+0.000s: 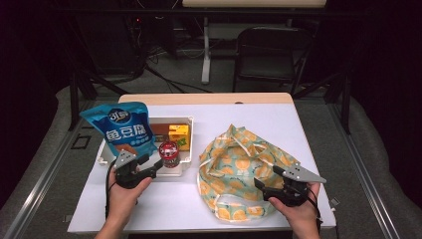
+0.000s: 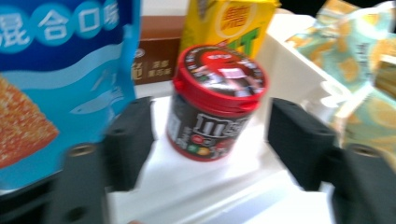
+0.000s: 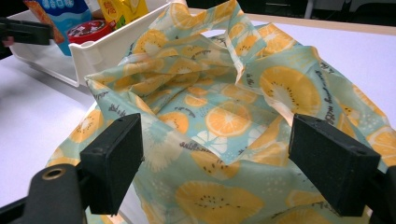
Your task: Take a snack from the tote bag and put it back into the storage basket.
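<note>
Our left gripper (image 2: 210, 140) fingers stand wide, candy jar (image 2: 215, 100) upright between them in the white tray (image 1: 185, 164), untouched. Our right gripper (image 3: 233, 163) also wide at the fabric bag (image 3: 224, 116).

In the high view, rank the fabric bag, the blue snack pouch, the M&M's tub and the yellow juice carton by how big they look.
Largest to smallest:
1. Orange-print fabric bag
2. Blue snack pouch
3. Red-lidded M&M's tub and yellow juice carton: they look about alike, and the carton is partly hidden behind the tub, so I won't rank them.
</note>
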Demonstrator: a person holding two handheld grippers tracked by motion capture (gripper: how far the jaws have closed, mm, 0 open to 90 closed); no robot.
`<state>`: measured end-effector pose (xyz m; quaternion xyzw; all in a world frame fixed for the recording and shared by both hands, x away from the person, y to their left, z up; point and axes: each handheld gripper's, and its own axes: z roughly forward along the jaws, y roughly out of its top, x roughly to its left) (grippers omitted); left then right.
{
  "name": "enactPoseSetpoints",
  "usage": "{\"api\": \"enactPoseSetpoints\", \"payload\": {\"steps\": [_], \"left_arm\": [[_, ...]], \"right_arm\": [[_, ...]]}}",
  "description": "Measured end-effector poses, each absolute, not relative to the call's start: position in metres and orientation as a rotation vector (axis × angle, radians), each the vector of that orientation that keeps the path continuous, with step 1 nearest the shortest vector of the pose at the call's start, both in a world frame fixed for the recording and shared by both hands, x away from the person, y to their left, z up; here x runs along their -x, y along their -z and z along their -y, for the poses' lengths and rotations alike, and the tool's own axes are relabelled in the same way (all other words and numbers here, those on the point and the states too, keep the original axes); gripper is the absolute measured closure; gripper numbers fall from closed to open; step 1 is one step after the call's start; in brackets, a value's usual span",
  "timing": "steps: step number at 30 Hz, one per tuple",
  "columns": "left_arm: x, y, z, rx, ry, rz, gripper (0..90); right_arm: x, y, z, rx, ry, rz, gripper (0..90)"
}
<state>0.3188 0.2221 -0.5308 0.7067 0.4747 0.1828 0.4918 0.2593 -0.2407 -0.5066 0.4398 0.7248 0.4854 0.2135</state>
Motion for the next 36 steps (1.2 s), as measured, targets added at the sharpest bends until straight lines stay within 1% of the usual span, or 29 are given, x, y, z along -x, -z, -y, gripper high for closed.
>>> {"api": "enactPoseSetpoints", "payload": {"steps": [2,5,7,9,15,18,25,36], "left_arm": [[-0.314,0.526,-0.222,-1.736,-0.438,-1.116,19.5],[-0.305,0.52,-0.222,-1.748,-0.435,-1.049,12.1],[-0.3,0.517,-0.225,-1.762,-0.41,-1.006,4.8],[-0.296,0.516,-0.228,-1.774,-0.403,-0.969,0.1],[-0.286,0.517,-0.247,-1.759,-0.386,-0.961,0.2],[-0.282,0.517,-0.255,-1.751,-0.4,-0.961,0.2],[-0.273,0.519,-0.266,-1.759,-0.429,-0.961,0.2],[-0.261,0.524,-0.286,-1.763,-0.431,-0.964,0.2]], "right_arm": [[-0.259,0.506,0.242,-1.222,-1.342,-2.014,17.7],[-0.259,0.507,0.243,-1.223,-1.348,-2.008,17.6],[-0.26,0.507,0.244,-1.23,-1.352,-1.999,17.4],[-0.26,0.507,0.246,-1.231,-1.338,-2.004,17.3],[-0.26,0.507,0.251,-1.228,-1.344,-1.994,15.5],[-0.26,0.507,0.252,-1.228,-1.353,-1.995,14.8],[-0.256,0.505,0.258,-1.21,-1.357,-1.988,11.7],[-0.247,0.509,0.275,-1.226,-1.303,-1.996,6.9]]}}
